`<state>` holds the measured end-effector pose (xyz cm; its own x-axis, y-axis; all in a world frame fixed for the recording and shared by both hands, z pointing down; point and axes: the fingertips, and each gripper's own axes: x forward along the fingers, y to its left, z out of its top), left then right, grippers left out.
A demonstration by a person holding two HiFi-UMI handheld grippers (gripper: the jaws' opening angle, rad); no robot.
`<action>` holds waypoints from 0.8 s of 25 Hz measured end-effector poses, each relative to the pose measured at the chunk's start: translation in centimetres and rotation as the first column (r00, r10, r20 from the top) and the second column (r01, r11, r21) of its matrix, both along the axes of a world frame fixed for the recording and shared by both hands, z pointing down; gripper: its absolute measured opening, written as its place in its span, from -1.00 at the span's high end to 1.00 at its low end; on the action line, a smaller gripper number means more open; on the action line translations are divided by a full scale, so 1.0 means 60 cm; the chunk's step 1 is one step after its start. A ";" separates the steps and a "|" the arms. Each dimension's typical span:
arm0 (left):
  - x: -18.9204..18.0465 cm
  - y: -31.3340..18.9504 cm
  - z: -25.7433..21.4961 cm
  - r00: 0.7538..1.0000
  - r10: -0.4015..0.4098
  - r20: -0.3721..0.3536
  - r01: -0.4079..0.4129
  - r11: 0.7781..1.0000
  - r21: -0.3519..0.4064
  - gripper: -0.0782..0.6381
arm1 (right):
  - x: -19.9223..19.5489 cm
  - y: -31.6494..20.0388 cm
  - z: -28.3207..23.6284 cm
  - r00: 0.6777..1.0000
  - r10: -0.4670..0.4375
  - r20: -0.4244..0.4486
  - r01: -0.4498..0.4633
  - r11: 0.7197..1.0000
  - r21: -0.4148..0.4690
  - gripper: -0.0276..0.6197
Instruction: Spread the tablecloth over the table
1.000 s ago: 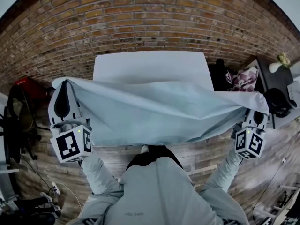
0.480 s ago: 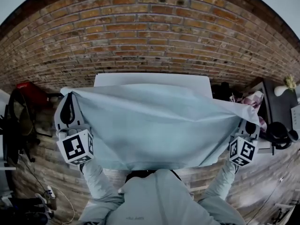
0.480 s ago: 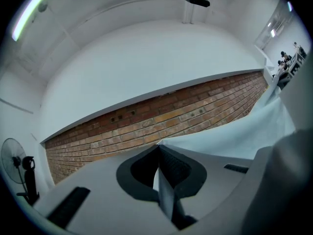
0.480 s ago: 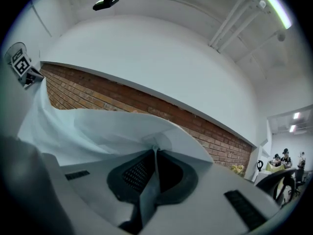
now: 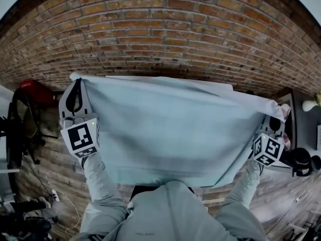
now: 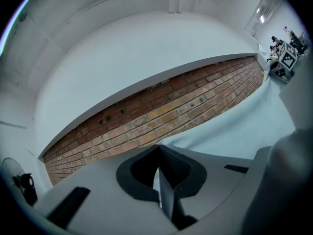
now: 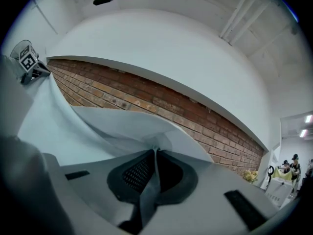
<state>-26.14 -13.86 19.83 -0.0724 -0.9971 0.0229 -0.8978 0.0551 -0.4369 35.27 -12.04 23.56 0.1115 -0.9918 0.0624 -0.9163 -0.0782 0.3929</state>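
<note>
Tablecloth (image 5: 165, 129) — brick wall (image 5: 160, 34) just beyond

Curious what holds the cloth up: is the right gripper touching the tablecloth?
Touching. In the right gripper view, the right gripper is shut on a fold of the tablecloth.

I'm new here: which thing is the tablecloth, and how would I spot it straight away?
Find the red-brown brick wall across the top of the head view. Just below it is a wide, pale blue fabric tablecloth, stretched out between the left gripper and the right gripper. It is the only big sheet there, with each far corner pinched in shut jaws.
</note>
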 end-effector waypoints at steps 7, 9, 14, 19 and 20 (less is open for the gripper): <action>-0.025 -0.074 0.038 1.000 0.018 0.004 -0.018 0.999 -0.042 0.71 | -0.018 -0.091 0.025 0.998 -0.045 0.042 0.045 0.999 0.000 0.85; -0.024 -0.096 0.048 1.000 0.025 0.002 -0.025 0.998 -0.051 0.72 | -0.016 -0.113 0.034 0.996 -0.040 0.082 0.040 0.999 0.002 0.85; -0.008 -0.151 0.061 0.999 0.051 0.013 -0.050 0.997 -0.062 0.72 | 0.004 -0.170 0.064 0.983 -0.034 0.181 0.038 0.999 -0.019 0.85; 0.003 -0.203 0.072 0.997 0.069 0.028 -0.067 0.995 -0.074 0.72 | 0.017 -0.246 0.114 0.973 -0.034 0.227 0.071 0.985 -0.154 0.85; 0.004 -0.214 0.077 0.997 0.071 0.031 -0.068 0.995 -0.078 0.71 | 0.017 -0.269 0.134 0.972 -0.025 0.232 0.079 0.970 -0.229 0.84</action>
<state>-25.90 -26.71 24.45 -0.0052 -0.9952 0.0982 -0.8829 -0.0415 -0.4677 36.27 -28.19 31.59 0.0161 -0.9499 0.3121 -0.9834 0.0414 0.1764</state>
